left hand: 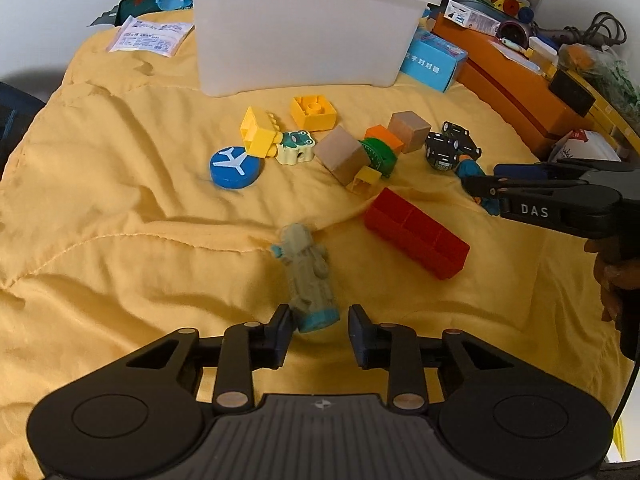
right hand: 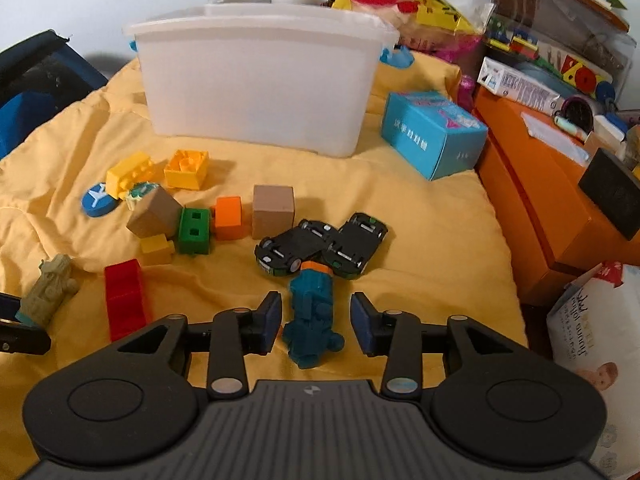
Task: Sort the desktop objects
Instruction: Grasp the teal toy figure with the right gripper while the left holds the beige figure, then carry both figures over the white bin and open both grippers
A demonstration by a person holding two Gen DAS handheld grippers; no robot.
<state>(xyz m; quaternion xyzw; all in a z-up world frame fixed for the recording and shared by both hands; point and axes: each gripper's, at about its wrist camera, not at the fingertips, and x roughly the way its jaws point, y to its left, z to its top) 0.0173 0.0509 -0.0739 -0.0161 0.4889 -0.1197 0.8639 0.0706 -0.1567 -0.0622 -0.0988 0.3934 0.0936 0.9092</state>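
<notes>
Toys lie on a yellow cloth [left hand: 120,200] in front of a white plastic bin [left hand: 296,36]. My left gripper [left hand: 319,330] is open, its fingers either side of the blue base of a grey-green figure [left hand: 306,272] lying on the cloth. My right gripper [right hand: 316,318] is open around a teal figure [right hand: 314,316] lying on the cloth. Two upturned black toy cars [right hand: 320,248] lie just beyond it. The right gripper also shows in the left wrist view [left hand: 480,184].
A red block [left hand: 416,232], two tan cubes [left hand: 342,154], green [right hand: 194,230], orange [right hand: 229,217] and yellow bricks [left hand: 314,112], a frog eraser [left hand: 295,146] and a blue airplane disc [left hand: 234,166] lie scattered. A blue box [right hand: 432,134] and orange boxes [right hand: 532,184] stand right.
</notes>
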